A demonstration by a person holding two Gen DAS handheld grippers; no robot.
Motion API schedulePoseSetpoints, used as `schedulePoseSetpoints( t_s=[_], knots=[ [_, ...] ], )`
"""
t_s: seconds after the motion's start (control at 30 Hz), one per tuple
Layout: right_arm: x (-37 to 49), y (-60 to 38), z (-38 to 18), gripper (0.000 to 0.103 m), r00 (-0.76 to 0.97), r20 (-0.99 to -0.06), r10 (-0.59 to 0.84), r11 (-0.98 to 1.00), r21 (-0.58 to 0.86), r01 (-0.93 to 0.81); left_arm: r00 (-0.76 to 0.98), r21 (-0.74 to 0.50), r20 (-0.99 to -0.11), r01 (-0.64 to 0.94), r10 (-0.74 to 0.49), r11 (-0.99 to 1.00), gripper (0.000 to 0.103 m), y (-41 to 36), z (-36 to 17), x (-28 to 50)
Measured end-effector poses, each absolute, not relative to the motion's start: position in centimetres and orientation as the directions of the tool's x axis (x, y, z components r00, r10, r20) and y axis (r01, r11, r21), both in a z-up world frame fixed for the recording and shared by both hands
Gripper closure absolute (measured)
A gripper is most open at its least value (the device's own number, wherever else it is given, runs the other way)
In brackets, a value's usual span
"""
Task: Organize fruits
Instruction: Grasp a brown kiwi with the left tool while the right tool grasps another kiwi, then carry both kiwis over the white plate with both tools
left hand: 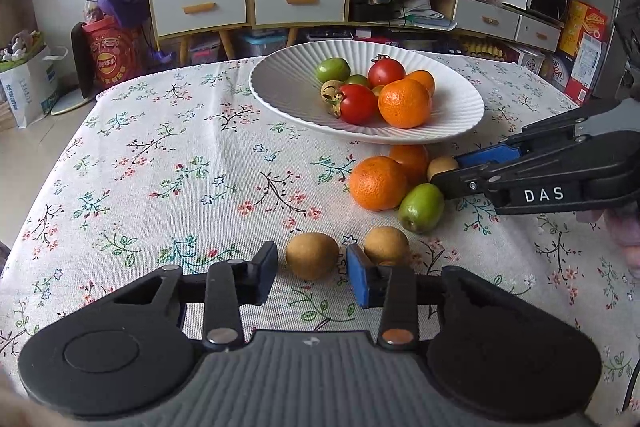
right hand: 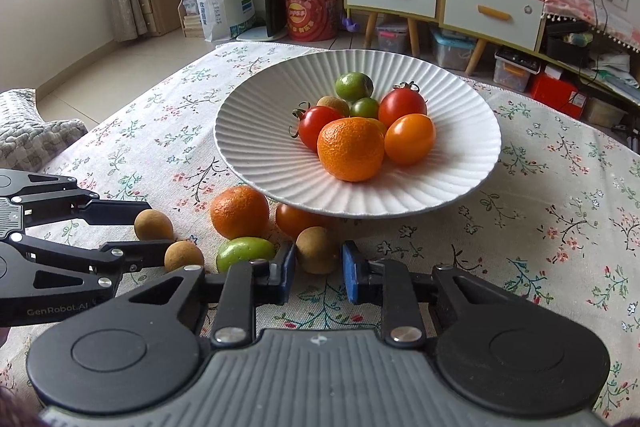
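Note:
My left gripper [left hand: 312, 261] brackets a brown round fruit [left hand: 312, 254] on the floral cloth; thin gaps show at both pads, so it is open. A second brown fruit [left hand: 386, 245] lies just right of it. My right gripper [right hand: 319, 263] is shut on another brown fruit [right hand: 318, 250], and it enters the left wrist view from the right [left hand: 446, 171]. Beside it lie a mandarin [right hand: 239, 211], an orange tomato [right hand: 296, 221] and a green fruit [right hand: 244, 251]. The white ribbed plate [right hand: 248, 147] behind holds a mandarin, tomatoes and green fruits.
The table's far edge [left hand: 168, 71] drops to the floor, where bags and a red drum [left hand: 110, 55] stand. Shelves with drawers [left hand: 248, 3] line the back wall. A grey cushion [right hand: 24, 131] sits off the table's left side.

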State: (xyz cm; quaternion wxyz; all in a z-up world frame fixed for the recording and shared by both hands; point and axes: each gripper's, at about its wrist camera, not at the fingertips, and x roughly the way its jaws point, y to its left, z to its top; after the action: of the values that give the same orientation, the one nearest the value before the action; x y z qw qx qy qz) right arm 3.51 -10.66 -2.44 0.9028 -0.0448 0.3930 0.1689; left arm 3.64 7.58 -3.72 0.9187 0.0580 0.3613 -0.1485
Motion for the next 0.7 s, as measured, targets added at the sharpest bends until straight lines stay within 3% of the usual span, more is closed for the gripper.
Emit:
schedulePoseSetpoints(
  t_s=[0.07, 0.7],
  knots=[
    [3.5, -10.7, -2.4, 0.080, 0.633, -0.725, 0.271, 0.938, 0.052, -0.342, 0.694, 0.004, -0.682, 0.319, -0.231, 0.948, 0.084, 7.6, -3.7, 3.7],
    [3.0, -11.8, -1.5, 0.081, 0.607, -0.736, 0.300, 0.941, 0.124, -0.315, 0.669, -0.023, -0.706, 0.308, -0.233, 0.951, 0.084, 8.2, -2.6, 3.8]
  ],
)
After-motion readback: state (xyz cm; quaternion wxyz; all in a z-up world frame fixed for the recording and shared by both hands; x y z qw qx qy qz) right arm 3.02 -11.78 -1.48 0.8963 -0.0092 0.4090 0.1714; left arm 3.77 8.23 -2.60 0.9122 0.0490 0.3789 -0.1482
